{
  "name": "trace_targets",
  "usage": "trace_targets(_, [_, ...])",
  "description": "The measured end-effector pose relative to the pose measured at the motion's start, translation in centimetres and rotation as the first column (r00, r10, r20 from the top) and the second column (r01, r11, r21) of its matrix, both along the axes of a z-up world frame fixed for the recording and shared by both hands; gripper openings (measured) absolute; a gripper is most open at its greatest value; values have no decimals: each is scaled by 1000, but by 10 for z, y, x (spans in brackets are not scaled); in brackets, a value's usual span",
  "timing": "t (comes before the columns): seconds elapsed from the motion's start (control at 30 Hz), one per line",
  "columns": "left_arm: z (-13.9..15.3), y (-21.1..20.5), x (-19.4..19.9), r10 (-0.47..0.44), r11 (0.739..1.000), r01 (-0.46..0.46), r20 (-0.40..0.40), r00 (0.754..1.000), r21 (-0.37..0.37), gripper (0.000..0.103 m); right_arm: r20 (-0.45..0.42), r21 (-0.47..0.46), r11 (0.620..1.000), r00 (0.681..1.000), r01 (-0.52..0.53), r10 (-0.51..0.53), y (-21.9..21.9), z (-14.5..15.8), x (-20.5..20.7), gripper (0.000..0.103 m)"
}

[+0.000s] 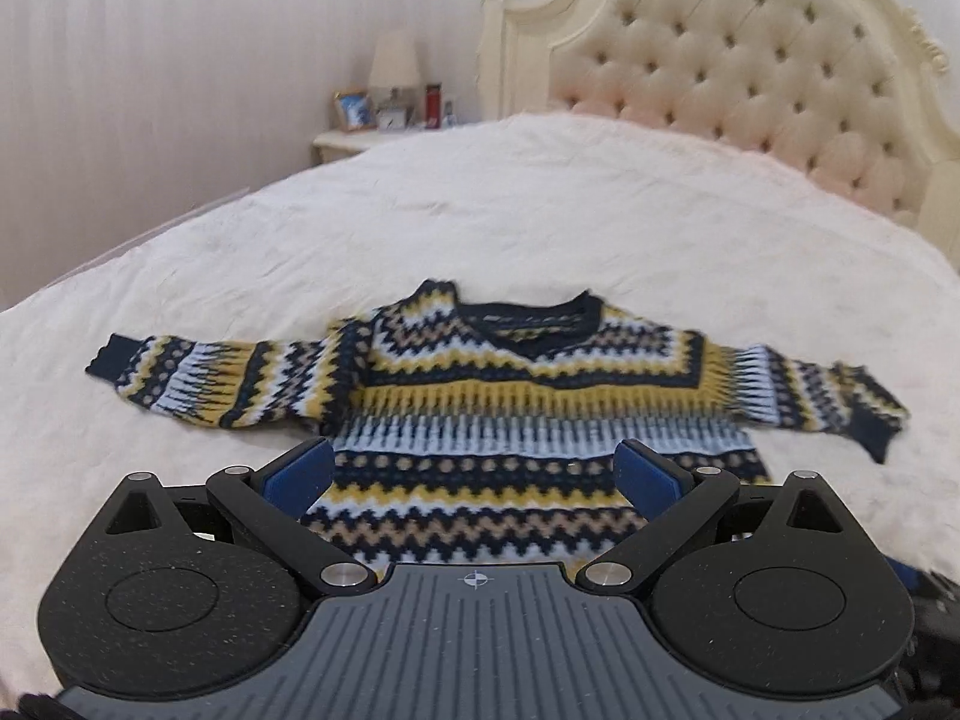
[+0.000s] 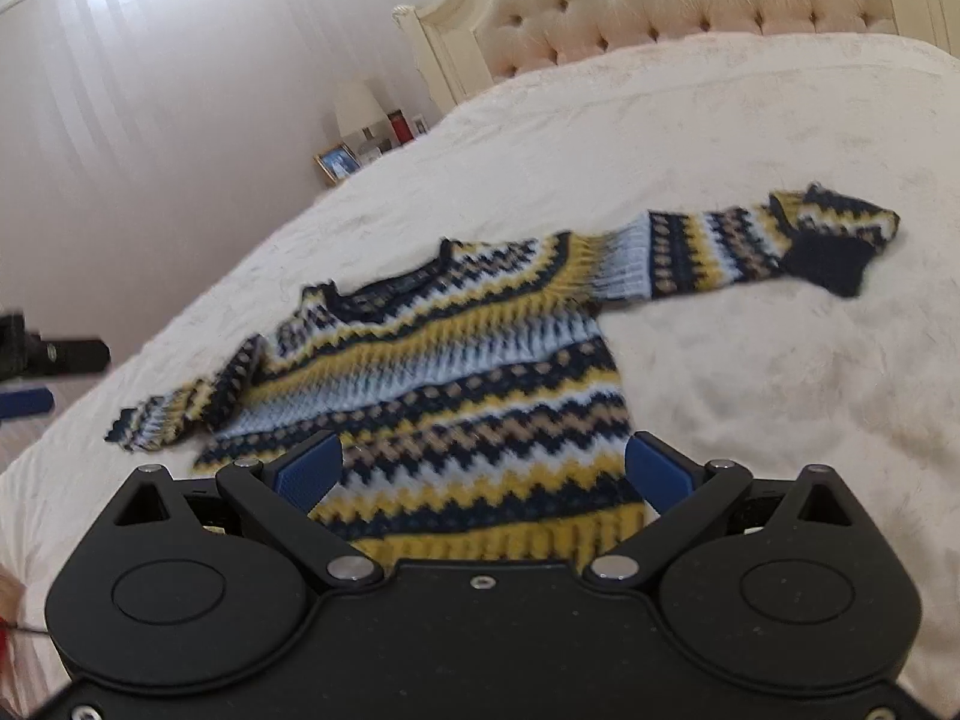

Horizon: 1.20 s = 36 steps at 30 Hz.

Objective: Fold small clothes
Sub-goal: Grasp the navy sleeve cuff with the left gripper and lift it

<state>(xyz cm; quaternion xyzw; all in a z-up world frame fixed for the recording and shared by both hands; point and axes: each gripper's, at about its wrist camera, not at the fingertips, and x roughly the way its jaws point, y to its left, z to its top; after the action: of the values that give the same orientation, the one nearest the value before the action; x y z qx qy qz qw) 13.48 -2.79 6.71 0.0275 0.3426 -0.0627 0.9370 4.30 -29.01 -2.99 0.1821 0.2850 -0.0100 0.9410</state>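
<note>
A small knitted sweater (image 1: 510, 396) in navy, yellow, white and tan zigzag stripes lies flat on the bed, face up, with both sleeves spread out sideways and the collar far from me. My left gripper (image 1: 477, 471) is open and empty, above the sweater's lower body near the hem. The sweater also shows in the right wrist view (image 2: 456, 360), tilted, with its right sleeve (image 2: 768, 240) stretched out and the cuff turned. My right gripper (image 2: 483, 468) is open and empty above the hem at the sweater's lower right.
The sweater lies on a cream bedspread (image 1: 540, 204). A tufted cream headboard (image 1: 750, 60) stands at the far right. A nightstand (image 1: 354, 141) with a lamp, a photo frame and small items stands at the far left, by a curtained wall.
</note>
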Motion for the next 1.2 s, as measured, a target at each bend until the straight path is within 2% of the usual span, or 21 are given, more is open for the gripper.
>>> trace_targets(0.07, [-1, 2, 13, 2, 1000, -2, -24, 1000, 10, 101, -2, 1, 1000, 1000, 4, -4, -4, -1, -2, 101])
trace_targets(0.2, [11, 11, 31, 13, 1000, -13, -8, 1000, 15, 101, -15, 63, 998, 1000, 12, -11, -10, -5, 0, 103])
trace_targets(0.33, [17, 26, 55, 45, 999, -45, -2, 999, 2, 101, -11, 2, 1000, 1000, -18, 18, -3, -12, 5, 103])
trace_targets(0.5, [13, 53, 86, 106, 993, -106, 3, 994, -55, 101, -30, -7, 997, 997, -74, 74, 0, -17, 10, 103])
trace_targets(0.57, [8, 63, 99, 115, 991, -114, 5, 993, -73, 101, -17, -27, 996, 996, -84, 84, 2, -14, 10, 103])
trace_targets(0.67, [-4, 79, 117, 97, 993, -96, 7, 995, -62, 101, 17, -61, 993, 995, -99, 101, 6, -4, 16, 103])
trace_targets(0.8, [-22, 109, 143, 86, 994, -87, -5, 996, -67, 101, 95, -113, 990, 991, -81, 92, 14, 13, 49, 103])
trace_targets(0.93, [-34, 151, 164, 125, 983, -123, 5, 992, -134, 101, 121, -124, 991, 990, -54, 69, 21, 16, 99, 103])
trace_targets(1.07, [-50, 196, 185, 196, 967, -196, -13, 981, -163, 101, 124, -109, 993, 991, -41, 55, 28, 4, 138, 103])
trace_targets(1.2, [-71, 243, 199, 280, 936, -284, -49, 959, -209, 101, 111, -84, 995, 992, -50, 59, 28, -20, 148, 103])
